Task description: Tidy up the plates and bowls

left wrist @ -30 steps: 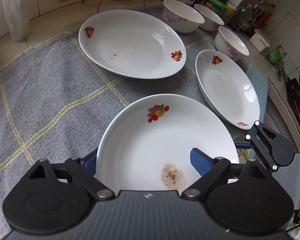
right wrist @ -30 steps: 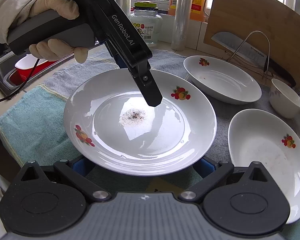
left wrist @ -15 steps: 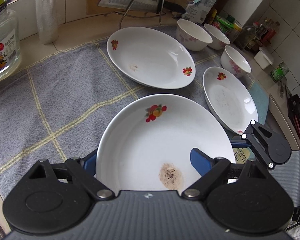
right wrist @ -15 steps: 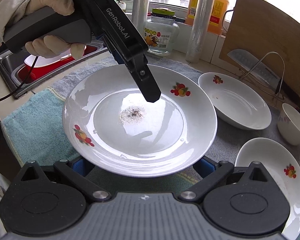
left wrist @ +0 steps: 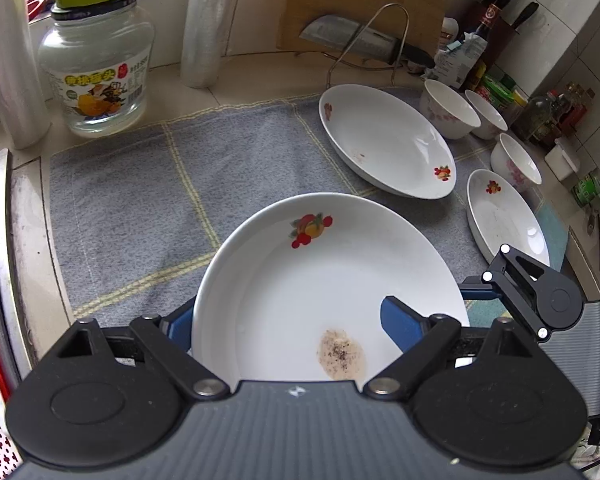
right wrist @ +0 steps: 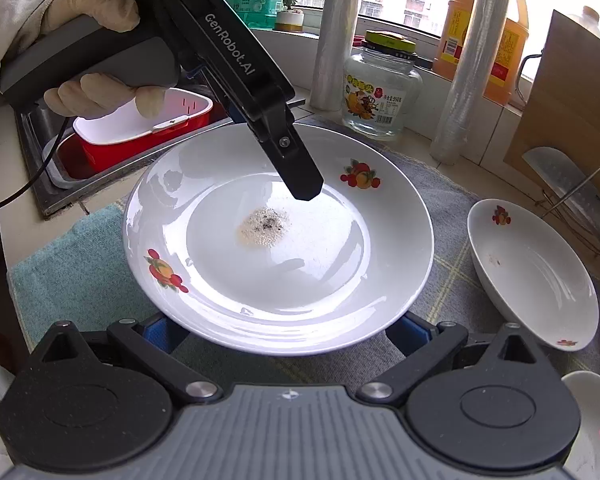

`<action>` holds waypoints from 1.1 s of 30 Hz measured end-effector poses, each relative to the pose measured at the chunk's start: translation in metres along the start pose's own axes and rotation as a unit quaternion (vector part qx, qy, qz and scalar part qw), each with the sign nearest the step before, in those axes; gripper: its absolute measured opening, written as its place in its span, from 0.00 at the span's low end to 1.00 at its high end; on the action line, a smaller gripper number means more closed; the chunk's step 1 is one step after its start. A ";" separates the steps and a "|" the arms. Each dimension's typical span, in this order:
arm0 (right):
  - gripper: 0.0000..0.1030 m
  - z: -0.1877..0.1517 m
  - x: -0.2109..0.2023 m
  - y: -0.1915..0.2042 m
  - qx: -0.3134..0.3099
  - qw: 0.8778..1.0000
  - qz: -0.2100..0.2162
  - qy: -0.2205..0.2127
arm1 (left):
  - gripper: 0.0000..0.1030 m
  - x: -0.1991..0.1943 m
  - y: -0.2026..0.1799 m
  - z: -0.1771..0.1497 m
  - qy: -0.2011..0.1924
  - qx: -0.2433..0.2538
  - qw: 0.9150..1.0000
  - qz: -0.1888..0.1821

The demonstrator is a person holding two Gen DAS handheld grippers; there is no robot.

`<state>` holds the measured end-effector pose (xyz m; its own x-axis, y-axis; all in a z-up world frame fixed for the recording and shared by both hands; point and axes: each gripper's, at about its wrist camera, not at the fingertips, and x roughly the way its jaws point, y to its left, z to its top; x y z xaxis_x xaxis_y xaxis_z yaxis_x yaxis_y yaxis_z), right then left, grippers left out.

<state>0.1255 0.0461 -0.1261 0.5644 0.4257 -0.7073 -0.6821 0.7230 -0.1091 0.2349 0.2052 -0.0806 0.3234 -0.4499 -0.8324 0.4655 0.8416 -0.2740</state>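
Plate carried between two grippers

The left gripper (left wrist: 286,320) clamps the plate (left wrist: 324,280) rim, one finger inside; the right gripper (right wrist: 276,330) straddles the opposite rim, grip unclear. Plate rides level, face up, above the grey towel (left wrist: 140,208). Since a second ago it has travelled toward the sink (right wrist: 60,184); the jar (left wrist: 96,76) is newly visible.

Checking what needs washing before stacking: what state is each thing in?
held plate: lifted, brown residue in middle
left gripper: fingers clamp held plate's rim
right gripper: fingers under held plate, grip hidden
far plate: on cloth, faint stain
side plate: on cloth, smudged
nearest bowl: upright, empty
jar: lid on
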 end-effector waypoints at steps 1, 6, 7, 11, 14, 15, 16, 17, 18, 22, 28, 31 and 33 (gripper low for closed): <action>1.00 0.001 0.002 0.003 -0.001 1.000 0.002 0.000 | 0.88 -0.001 0.004 0.000 -0.001 -0.001 1.000 0.001; 1.00 0.011 0.022 0.005 0.001 1.000 0.008 0.003 | 0.89 -0.001 0.025 0.002 -0.013 -0.006 1.000 0.005; 1.00 0.013 0.026 0.004 0.002 1.000 0.009 0.003 | 0.89 0.000 0.029 0.002 -0.015 -0.009 1.000 0.005; 1.00 0.018 0.037 0.004 0.006 1.000 0.008 0.007 | 0.89 0.003 0.041 0.005 -0.021 -0.012 1.000 0.004; 1.00 0.021 0.043 0.004 0.009 1.000 0.007 0.012 | 0.89 0.006 0.047 0.007 -0.019 -0.015 1.000 0.002; 1.00 0.021 0.044 0.003 0.009 1.000 0.007 0.013 | 0.89 0.007 0.048 0.007 -0.019 -0.015 1.000 0.002; 1.00 0.021 0.045 0.003 0.009 1.000 0.007 0.015 | 0.89 0.008 0.049 0.007 -0.018 -0.014 1.000 0.002; 1.00 0.022 0.046 0.003 0.009 1.000 0.007 0.016 | 0.89 0.009 0.050 0.007 -0.019 -0.014 1.000 0.002; 1.00 0.023 0.047 0.003 0.010 1.000 0.006 0.017 | 0.89 0.010 0.051 0.007 -0.020 -0.014 1.000 0.001; 1.00 0.026 0.050 0.003 0.012 1.000 0.005 0.023 | 0.89 0.016 0.057 0.007 -0.016 -0.022 1.000 -0.004; 1.00 0.026 0.052 0.004 0.008 1.000 0.004 0.029 | 0.89 0.022 0.061 0.005 -0.013 -0.025 1.000 -0.001; 1.00 0.027 0.052 0.004 0.004 1.000 0.002 0.030 | 0.89 0.025 0.062 0.004 -0.010 -0.025 1.000 0.002; 1.00 0.027 0.052 0.004 0.002 1.000 0.001 0.030 | 0.89 0.025 0.063 0.004 -0.011 -0.029 1.000 0.001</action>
<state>0.1648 0.0864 -0.1444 0.5332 0.3938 -0.7487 -0.6816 0.7242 -0.1045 0.2753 0.2455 -0.1167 0.3423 -0.4539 -0.8227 0.4169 0.8580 -0.2999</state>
